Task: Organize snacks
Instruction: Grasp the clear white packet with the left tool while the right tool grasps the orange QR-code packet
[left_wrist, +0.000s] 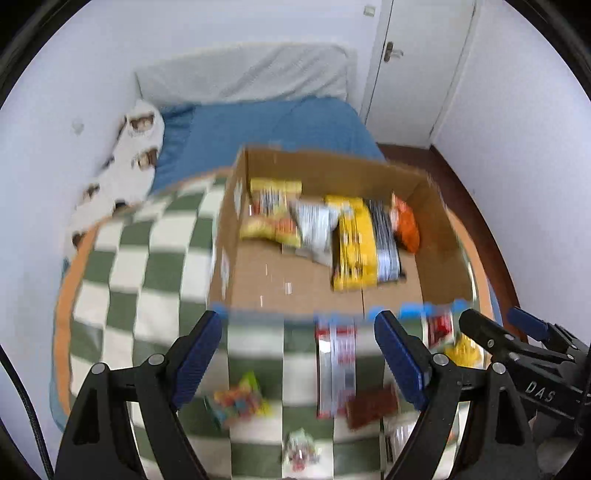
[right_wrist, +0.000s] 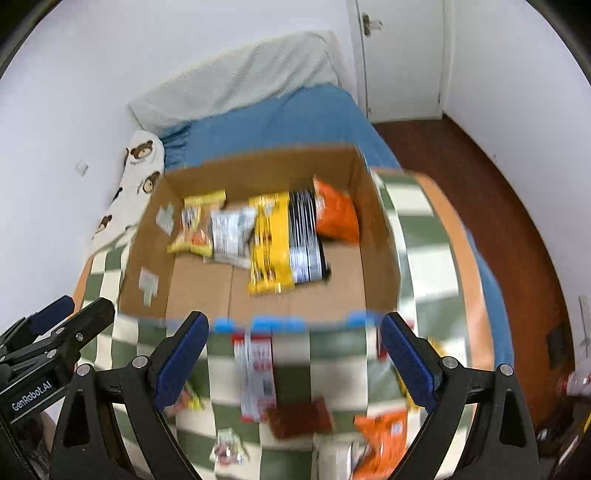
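Observation:
A cardboard box (left_wrist: 436, 229) (right_wrist: 376, 236) stands open on a green-and-white checkered blanket (left_wrist: 147, 258) (right_wrist: 424, 258). Inside lie several snack bags: yellow (left_wrist: 352, 243) (right_wrist: 269, 243), white (left_wrist: 314, 229), orange (left_wrist: 406, 225) (right_wrist: 336, 218). Loose snacks lie in front of the box: a red-and-silver pack (left_wrist: 336, 369) (right_wrist: 255, 373), a brown bar (left_wrist: 373, 406) (right_wrist: 299, 417), a colourful pack (left_wrist: 240, 400), an orange bag (right_wrist: 380, 443). My left gripper (left_wrist: 299, 362) is open and empty above them. My right gripper (right_wrist: 295, 362) is open and empty too. Both views are blurred.
The blanket lies on a bed with a blue sheet (left_wrist: 266, 129) (right_wrist: 280, 118), a grey pillow (left_wrist: 243, 74) and a bear-print pillow (left_wrist: 136, 155) by the left wall. A white door (left_wrist: 417, 62) and dark wooden floor (right_wrist: 480, 192) are at the right.

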